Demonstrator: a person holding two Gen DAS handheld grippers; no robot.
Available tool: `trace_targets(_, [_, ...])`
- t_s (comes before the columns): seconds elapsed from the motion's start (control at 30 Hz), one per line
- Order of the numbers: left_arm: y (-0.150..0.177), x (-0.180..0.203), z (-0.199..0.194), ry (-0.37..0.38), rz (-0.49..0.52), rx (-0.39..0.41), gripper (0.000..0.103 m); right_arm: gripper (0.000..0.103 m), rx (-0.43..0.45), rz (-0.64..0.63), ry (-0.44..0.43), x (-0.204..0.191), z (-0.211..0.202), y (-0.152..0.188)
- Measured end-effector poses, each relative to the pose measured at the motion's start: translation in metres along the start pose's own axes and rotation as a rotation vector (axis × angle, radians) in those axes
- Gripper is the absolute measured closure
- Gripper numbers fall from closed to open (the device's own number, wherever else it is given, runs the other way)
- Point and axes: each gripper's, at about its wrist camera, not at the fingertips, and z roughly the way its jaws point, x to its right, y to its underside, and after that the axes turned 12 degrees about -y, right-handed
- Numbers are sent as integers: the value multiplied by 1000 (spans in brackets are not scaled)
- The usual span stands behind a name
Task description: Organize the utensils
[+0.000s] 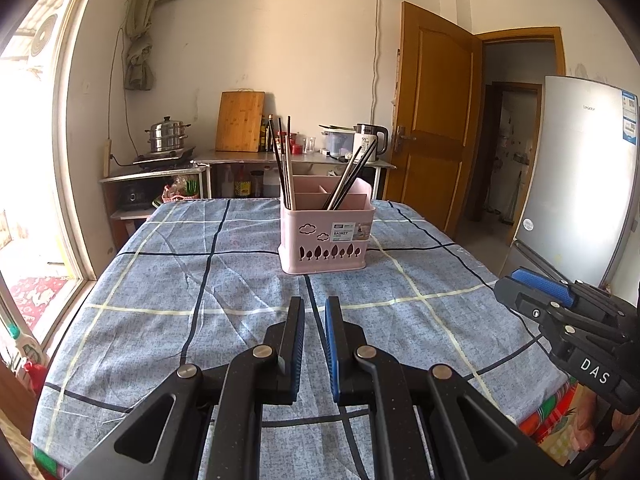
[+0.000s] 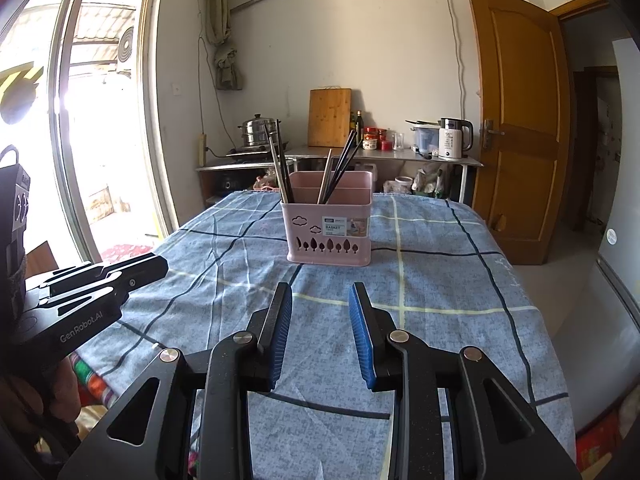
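Both grippers are hovering empty over the checked tablecloth (image 1: 160,280), left gripper (image 1: 314,308) nearly closed, right gripper (image 2: 320,296) partly open, while the pink basket (image 2: 328,232) is standing straight ahead, well apart, chopsticks (image 2: 340,168) leaning upright, neither hand clearly nearer

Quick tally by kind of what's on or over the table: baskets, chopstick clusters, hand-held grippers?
Pink basket: 1
Chopstick clusters: 2, left cluster, right cluster
Hand-held grippers: 2, left hand-held gripper, right hand-held gripper
Total: 5
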Motion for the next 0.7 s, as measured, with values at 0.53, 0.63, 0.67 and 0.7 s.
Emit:
trace_targets(0.53, [4, -1, -4, 5, 3, 2, 94, 72, -9, -3, 12, -4, -1, 1])
trace_targets(0.63, [4, 0, -4, 8, 10, 1, 94, 72, -9, -4, 12, -5, 0, 1])
trace_targets(0.67, [4, 1, -4, 8, 11, 1, 94, 72, -10, -4, 11, -5, 0, 1])
trace_targets(0.7, [5, 1, -5, 10, 12, 1, 94, 72, -12, -3, 11, -5, 0, 1])
